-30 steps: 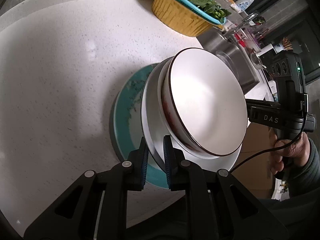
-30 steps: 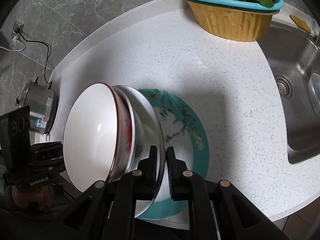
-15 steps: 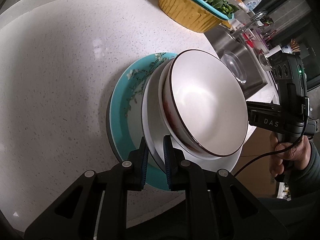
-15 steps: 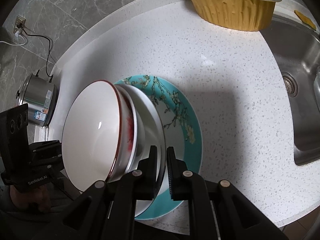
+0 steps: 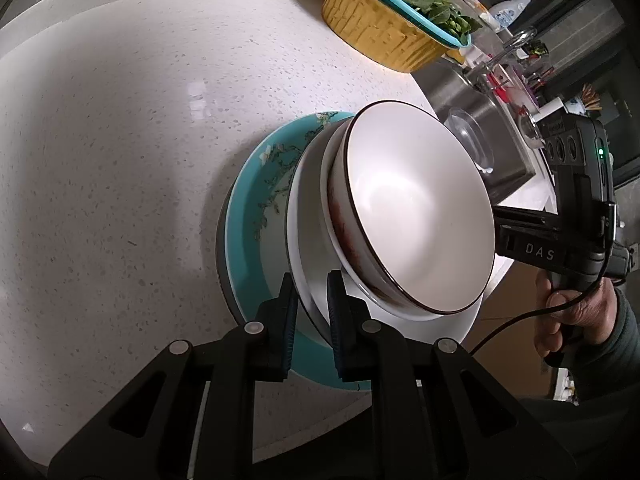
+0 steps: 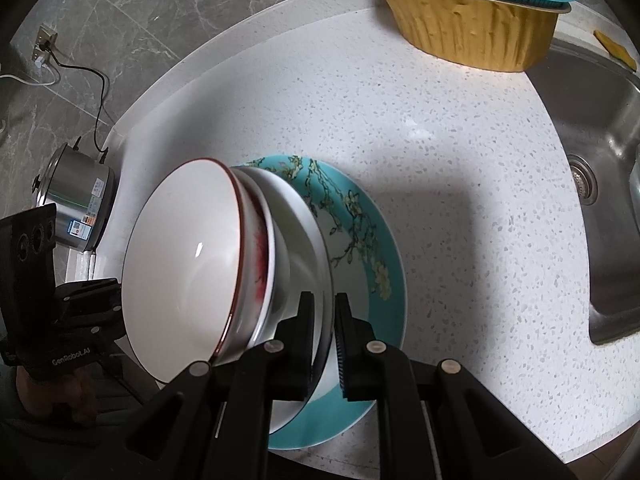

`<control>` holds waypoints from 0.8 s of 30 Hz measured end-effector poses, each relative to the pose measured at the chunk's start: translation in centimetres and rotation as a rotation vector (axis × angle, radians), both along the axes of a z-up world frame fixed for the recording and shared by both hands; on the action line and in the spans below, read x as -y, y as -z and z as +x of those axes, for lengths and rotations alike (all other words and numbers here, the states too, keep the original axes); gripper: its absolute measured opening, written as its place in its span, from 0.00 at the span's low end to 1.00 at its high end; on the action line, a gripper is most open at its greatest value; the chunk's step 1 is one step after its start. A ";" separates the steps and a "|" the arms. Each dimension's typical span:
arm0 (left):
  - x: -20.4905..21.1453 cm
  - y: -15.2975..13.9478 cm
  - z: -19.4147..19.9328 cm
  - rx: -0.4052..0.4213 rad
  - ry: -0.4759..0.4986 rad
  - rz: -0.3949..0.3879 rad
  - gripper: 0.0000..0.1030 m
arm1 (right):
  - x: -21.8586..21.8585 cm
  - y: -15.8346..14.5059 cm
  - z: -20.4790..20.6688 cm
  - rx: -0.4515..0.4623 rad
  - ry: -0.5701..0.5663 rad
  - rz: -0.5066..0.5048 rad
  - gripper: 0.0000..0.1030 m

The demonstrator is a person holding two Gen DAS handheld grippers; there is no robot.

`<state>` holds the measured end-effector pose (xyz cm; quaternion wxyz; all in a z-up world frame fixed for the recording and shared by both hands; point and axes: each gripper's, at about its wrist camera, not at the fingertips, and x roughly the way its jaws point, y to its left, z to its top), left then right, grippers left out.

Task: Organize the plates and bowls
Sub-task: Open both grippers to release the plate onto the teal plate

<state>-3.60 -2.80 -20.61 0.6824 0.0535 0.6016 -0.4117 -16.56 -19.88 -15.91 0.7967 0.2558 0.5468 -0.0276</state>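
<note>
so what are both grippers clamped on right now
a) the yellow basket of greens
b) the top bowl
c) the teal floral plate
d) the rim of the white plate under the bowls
d: the left gripper and right gripper each pinch the white plate rim, which carries the bowls above the teal floral plate.

White plate [image 5: 304, 216] and stacked bowls hide most of teal plate [image 6: 360, 216]; yellow basket [image 6: 472, 32] cut off at top edge.

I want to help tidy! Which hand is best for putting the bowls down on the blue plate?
Neither alone, probably: both together. The left gripper and right gripper each pinch opposite edges of the white plate carrying the stacked bowls, over the teal plate.
</note>
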 end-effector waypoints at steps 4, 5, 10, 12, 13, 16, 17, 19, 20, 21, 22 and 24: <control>-0.1 0.0 -0.2 -0.004 -0.020 -0.001 0.13 | 0.0 0.0 0.0 0.010 -0.008 0.010 0.17; -0.1 -0.1 -0.2 -0.004 -0.026 -0.003 0.13 | -0.1 0.0 -0.1 0.012 -0.009 0.009 0.17; -0.9 -0.6 -0.3 0.013 -0.080 -0.016 0.14 | 0.2 -0.5 -0.6 0.041 -0.020 0.018 0.19; -1.3 -0.6 -0.5 0.013 -0.101 -0.012 0.20 | 0.3 -0.9 -0.9 0.052 -0.030 0.013 0.19; -1.7 -0.8 -0.7 0.017 -0.117 -0.011 0.24 | 0.4 -1.1 -1.1 0.056 -0.032 0.014 0.21; -2.9 -1.3 -1.2 0.023 -0.157 -0.015 0.28 | 1.0 -1.8 -2.0 0.081 -0.041 0.019 0.33; -3.3 -1.6 -1.5 0.030 -0.169 -0.017 0.28 | 1.2 -2.1 -2.3 0.090 -0.047 0.018 0.37; -3.9 -2.2 -2.2 0.045 -0.190 -0.012 0.28 | 1.7 -2.4 -2.8 0.099 -0.061 0.022 0.39; -4.3 -2.7 -2.6 0.055 -0.200 -0.010 0.28 | 1.9 -2.5 -3.1 0.104 -0.065 0.024 0.39; -4.7 -3.3 -3.1 0.067 -0.220 -0.013 0.28 | 2.2 -2.7 -3.4 0.108 -0.070 0.023 0.40; -5.2 -3.8 -3.4 0.076 -0.230 -0.024 0.28 | 2.6 -2.9 -3.7 0.113 -0.076 0.020 0.42; -6.4 -5.3 -4.2 0.122 -0.270 -0.052 0.28 | 3.2 -3.5 -4.4 0.126 -0.074 0.010 0.46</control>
